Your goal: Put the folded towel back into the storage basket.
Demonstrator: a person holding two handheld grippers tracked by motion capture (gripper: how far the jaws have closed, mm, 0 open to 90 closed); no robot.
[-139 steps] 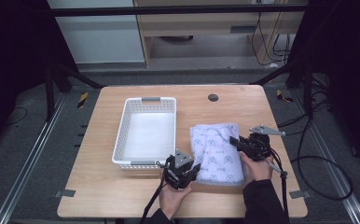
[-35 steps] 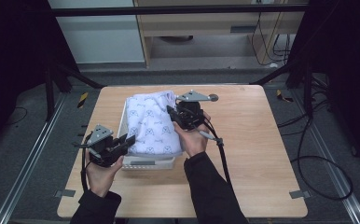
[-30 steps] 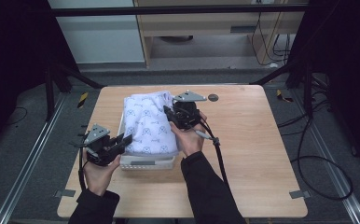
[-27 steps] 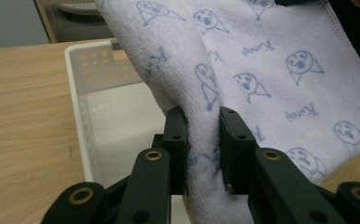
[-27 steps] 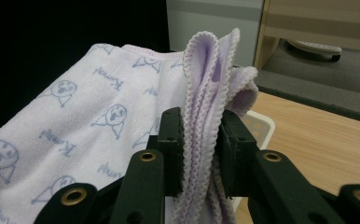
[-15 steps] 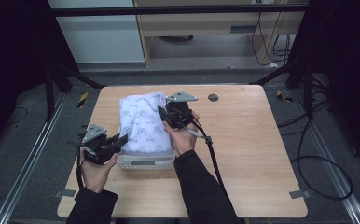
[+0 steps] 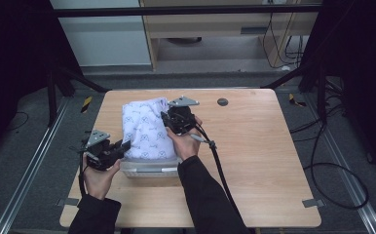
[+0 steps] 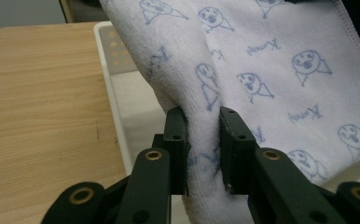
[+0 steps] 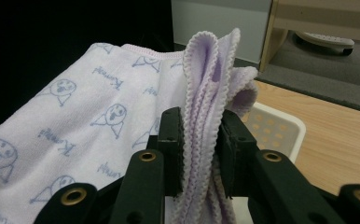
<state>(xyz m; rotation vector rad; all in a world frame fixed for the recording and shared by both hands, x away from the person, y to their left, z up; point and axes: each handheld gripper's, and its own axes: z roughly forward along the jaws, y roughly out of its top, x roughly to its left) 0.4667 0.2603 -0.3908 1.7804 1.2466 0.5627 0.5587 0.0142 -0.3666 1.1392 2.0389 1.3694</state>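
A folded lilac towel [image 7: 144, 129] printed with small blue faces hangs over the white perforated basket [image 7: 149, 168] on the wooden table [image 7: 254, 161]. My left gripper [image 7: 123, 146] is shut on the towel's near left corner; the left gripper view shows thick folds of towel [image 8: 243, 79] pinched between the jaws of the left gripper [image 8: 202, 140]. My right gripper [image 7: 168, 119] is shut on the towel's far right edge, and the right gripper view shows the right gripper [image 9: 200, 140] holding several scalloped towel layers [image 9: 206, 93] squeezed together. The towel covers most of the basket.
The basket's white rim [image 8: 115, 107] and floor show under the towel in the left gripper view. Its corner [image 9: 280, 123] lies behind the right jaws. A dark round grommet [image 7: 222, 102] sits in the table near its far edge. Black cables [image 7: 220, 161] trail from my right hand across the bare right half.
Both grippers carried the towel from the table's right side over to the basket. Over the last second the towel has sunk lower onto the basket, my right hand moving left and down.
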